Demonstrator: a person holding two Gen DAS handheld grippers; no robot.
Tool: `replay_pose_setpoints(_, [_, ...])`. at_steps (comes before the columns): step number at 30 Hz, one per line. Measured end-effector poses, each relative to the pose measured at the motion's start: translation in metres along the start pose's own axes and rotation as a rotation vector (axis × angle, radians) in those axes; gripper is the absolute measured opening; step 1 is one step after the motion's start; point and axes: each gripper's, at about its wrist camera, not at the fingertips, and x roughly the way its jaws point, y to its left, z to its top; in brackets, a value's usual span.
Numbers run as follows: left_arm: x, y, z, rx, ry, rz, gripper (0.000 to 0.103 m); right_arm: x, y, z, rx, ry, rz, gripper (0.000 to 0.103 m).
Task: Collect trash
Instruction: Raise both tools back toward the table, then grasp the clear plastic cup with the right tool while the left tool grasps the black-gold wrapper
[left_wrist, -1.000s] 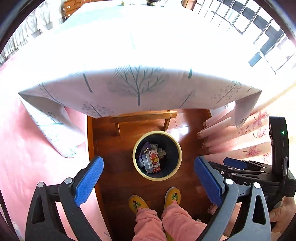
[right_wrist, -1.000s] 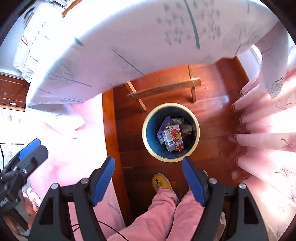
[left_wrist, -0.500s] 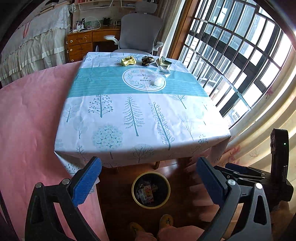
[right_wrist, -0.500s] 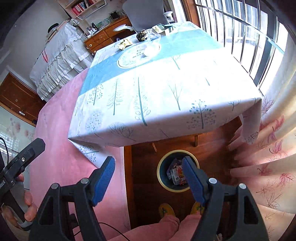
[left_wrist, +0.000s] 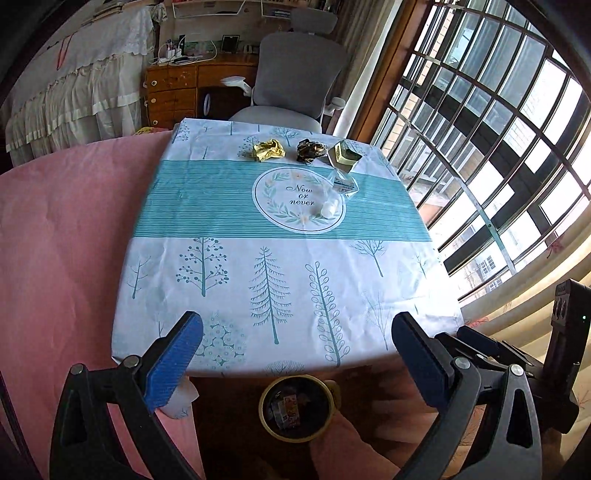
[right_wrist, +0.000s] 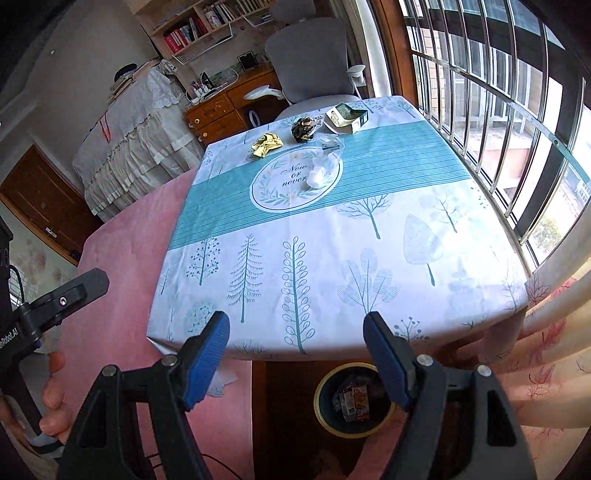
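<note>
Trash lies at the table's far end: a crumpled yellow wrapper, a dark crumpled wrapper, an open green carton, a clear plastic bag and a white wad. A yellow-rimmed bin holding cartons stands on the floor under the near table edge. My left gripper and right gripper are both open and empty, held above the near edge, far from the trash.
The table wears a white and teal tree-print cloth. A grey office chair stands behind it. Barred windows and pink-print curtains are on the right, a pink carpet on the left.
Both cameras have tilted up from the bin on the floor to the tabletop. The trash at the far end has come into view and grown nearer. Both grippers stay open.
</note>
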Motion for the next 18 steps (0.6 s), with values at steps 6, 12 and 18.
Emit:
replay_pose_setpoints(6, [0.058, -0.019, 0.049, 0.052, 0.031, 0.059, 0.089, 0.048, -0.028, 0.072, -0.03, 0.015, 0.013, 0.075])
replay_pose_setpoints(12, [0.141, -0.036, 0.106, 0.009, 0.102, 0.152, 0.084, 0.12, -0.059, 0.157, -0.036, 0.077, 0.038, 0.065])
replay_pose_setpoints(18, [0.219, -0.049, 0.15, -0.055, 0.165, 0.196, 0.083, 0.202, -0.086, 0.227, 0.019, 0.161, 0.148, 0.062])
